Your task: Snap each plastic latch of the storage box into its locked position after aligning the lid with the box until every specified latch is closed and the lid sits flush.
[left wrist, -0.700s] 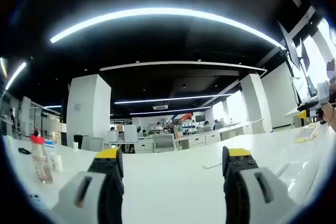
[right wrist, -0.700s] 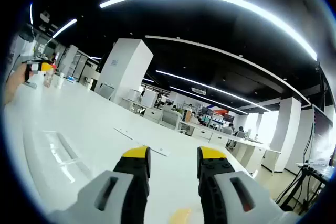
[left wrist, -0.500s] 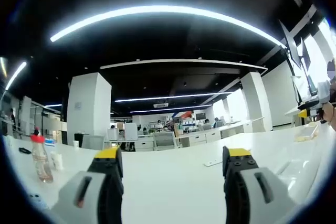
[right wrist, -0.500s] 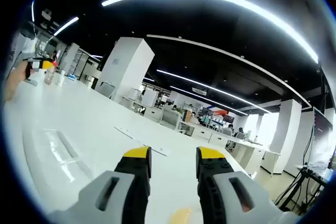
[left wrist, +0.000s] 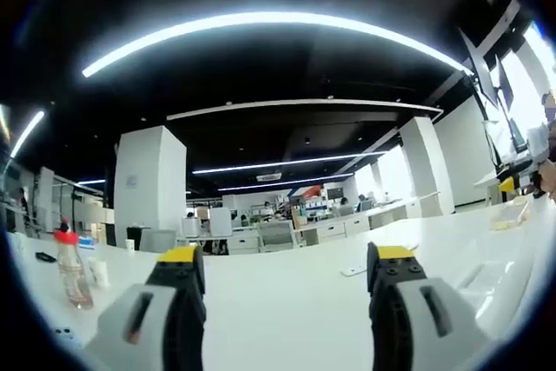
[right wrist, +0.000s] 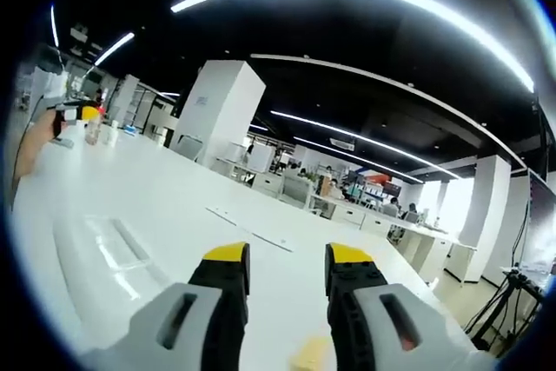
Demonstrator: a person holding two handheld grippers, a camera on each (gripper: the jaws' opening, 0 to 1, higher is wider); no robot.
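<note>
White desk (left wrist: 287,301) lies ahead of both empty claws, left claw (left wrist: 287,267) wide, right claw (right wrist: 287,265) narrow; lower them toward the storage box (right wrist: 104,254), left of the right claw, squaring its lid first.

Left gripper view: low over long white glossy table (left wrist: 287,288), facing level along it toward distant office. Right gripper view: same table (right wrist: 165,206), low, looking obliquely leftward. Shared: tabletop, red-capped clear bottle (left wrist: 69,267) (right wrist: 92,124).
</note>
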